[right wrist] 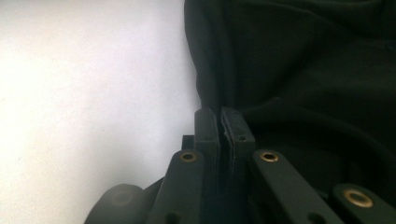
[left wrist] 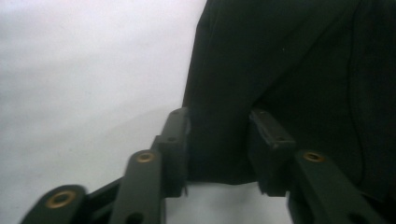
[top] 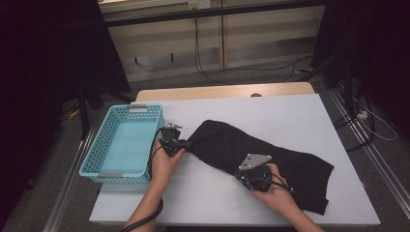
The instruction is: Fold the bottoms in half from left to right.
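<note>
A black garment [top: 290, 162] lies crumpled across the white table, from the middle toward the front right corner. My left gripper [top: 186, 144] is at its left end. In the left gripper view the jaws [left wrist: 218, 122] stand apart, with the garment's [left wrist: 280, 56] edge lying flat between them. My right gripper [top: 240, 174], with a grey plate on top, is at the garment's near edge. In the right gripper view its pads [right wrist: 219, 117] are pressed together on a thin fold of the black cloth [right wrist: 303, 60].
A light blue perforated basket [top: 126, 112] stands at the table's left edge, close to my left hand. Bare white tabletop [top: 280, 108] runs behind the garment and in front of it. Cables lie on the floor beyond the table.
</note>
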`<state>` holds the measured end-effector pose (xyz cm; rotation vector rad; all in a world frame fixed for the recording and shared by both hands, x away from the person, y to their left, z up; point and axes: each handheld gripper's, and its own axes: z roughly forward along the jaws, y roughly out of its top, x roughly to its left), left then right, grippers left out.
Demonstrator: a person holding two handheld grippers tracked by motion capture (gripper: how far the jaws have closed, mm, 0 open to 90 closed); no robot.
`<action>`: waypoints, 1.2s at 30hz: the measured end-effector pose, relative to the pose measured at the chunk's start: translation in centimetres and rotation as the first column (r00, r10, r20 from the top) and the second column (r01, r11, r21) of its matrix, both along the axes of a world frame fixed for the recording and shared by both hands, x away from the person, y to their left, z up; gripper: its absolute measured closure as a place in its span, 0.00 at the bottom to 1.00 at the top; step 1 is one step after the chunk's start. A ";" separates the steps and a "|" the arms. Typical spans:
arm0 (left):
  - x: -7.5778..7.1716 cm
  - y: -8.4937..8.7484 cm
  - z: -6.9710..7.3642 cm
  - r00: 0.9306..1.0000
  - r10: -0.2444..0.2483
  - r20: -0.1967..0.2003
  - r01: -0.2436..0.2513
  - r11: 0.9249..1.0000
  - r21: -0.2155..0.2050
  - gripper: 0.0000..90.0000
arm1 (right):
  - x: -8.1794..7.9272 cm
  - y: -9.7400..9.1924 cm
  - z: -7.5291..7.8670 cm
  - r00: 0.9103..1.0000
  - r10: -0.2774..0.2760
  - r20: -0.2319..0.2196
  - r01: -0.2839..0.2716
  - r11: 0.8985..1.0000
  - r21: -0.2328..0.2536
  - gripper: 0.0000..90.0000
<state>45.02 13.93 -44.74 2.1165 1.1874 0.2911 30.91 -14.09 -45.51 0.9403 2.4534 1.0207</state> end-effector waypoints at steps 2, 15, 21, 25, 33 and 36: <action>0.0 0.1 0.2 1.000 -0.011 -0.006 0.011 1.000 0.000 0.97 | 0.0 0.1 0.0 1.000 0.001 0.000 -0.001 1.000 -0.005 0.96; -0.1 1.0 2.0 0.993 0.031 0.114 -0.033 0.999 0.015 0.65 | -0.7 -1.7 0.6 1.000 -0.009 -0.028 0.009 1.000 0.015 0.96; -0.4 0.8 1.3 0.995 0.060 0.079 -0.064 0.997 0.048 0.53 | -0.8 -1.5 0.7 1.000 -0.003 -0.025 0.003 1.000 0.010 0.96; 0.1 1.1 -0.2 0.997 0.065 0.029 -0.066 0.996 0.061 0.61 | -0.9 -1.6 0.7 1.000 0.000 -0.026 0.000 1.000 0.008 0.96; 0.3 1.5 -0.2 0.997 0.058 -0.051 -0.061 0.997 -0.045 0.98 | -0.8 -1.2 0.5 1.000 0.002 -0.027 -0.002 1.000 0.009 0.96; 0.4 1.8 0.8 0.997 0.081 0.013 -0.081 0.997 -0.017 0.99 | -0.8 -1.1 0.6 1.000 0.001 -0.023 0.000 1.000 0.028 0.96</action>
